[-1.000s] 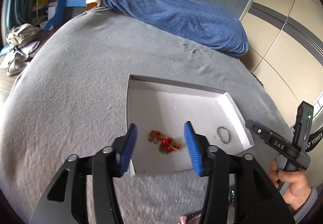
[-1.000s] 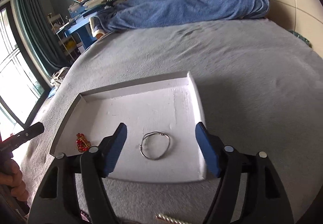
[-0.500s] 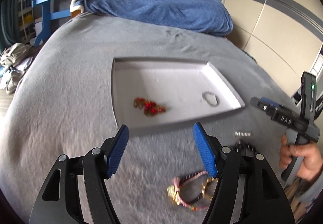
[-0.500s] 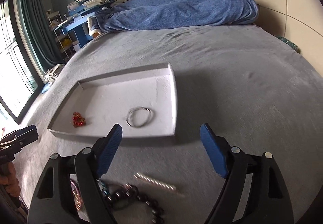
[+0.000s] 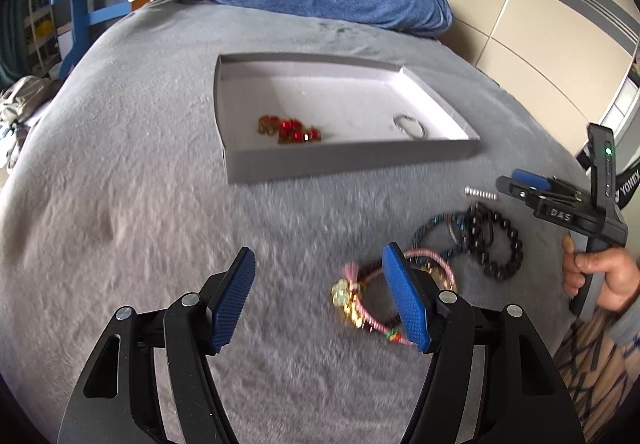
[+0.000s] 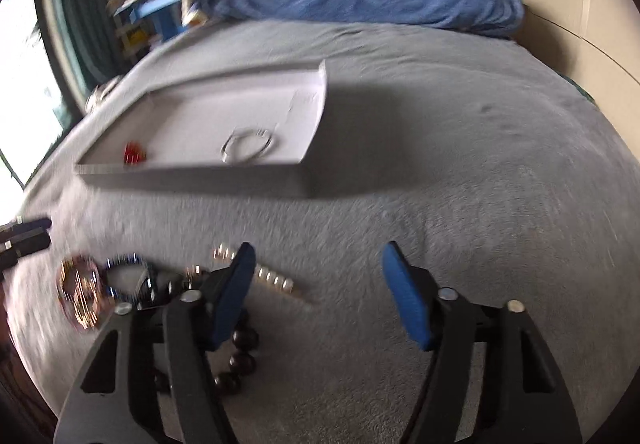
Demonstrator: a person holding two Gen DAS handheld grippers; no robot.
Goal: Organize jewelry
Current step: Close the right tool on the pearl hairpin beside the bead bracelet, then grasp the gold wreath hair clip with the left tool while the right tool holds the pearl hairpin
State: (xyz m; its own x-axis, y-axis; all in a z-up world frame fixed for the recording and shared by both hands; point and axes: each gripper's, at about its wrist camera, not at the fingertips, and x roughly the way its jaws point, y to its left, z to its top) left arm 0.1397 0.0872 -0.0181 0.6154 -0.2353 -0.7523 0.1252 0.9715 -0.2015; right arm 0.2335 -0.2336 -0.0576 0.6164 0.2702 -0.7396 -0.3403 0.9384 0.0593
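A shallow white tray [image 5: 352, 164] sits on the grey bedspread [image 5: 120, 204] in the upper middle of both views, and 2 pieces already lie on its floor: a red and gold beaded piece [image 5: 290, 130] toward the left and a thin silver bangle [image 5: 408, 126] toward the right. The rest of the jewelry lies loose on the bedspread below the tray: a pink cord bracelet with a gold charm [image 5: 372, 292], a blue beaded strand [image 5: 438, 228], a black bead bracelet [image 5: 500, 244] and a short string of pearl-like beads [image 6: 276, 278]. The left gripper [image 5: 320, 298] hangs over bare bedspread at the lower middle of its view, its jaws spread and gripping nothing, with the pink cord bracelet partly hidden behind its right finger. The right gripper [image 6: 318, 294] is closing at this moment, yet nothing sits between its blue pads; the pearl-like string and the black beads lie at and behind its left finger. The right-hand view is blurred, so fine contact cannot be read there. The step in hand looks like the reach for the next loose piece, with 2 items sorted and at least 4 left. The next move calls for each gripper to shift sideways so that a bracelet falls between the pads, then to drop low enough to pinch it off the soft fabric.
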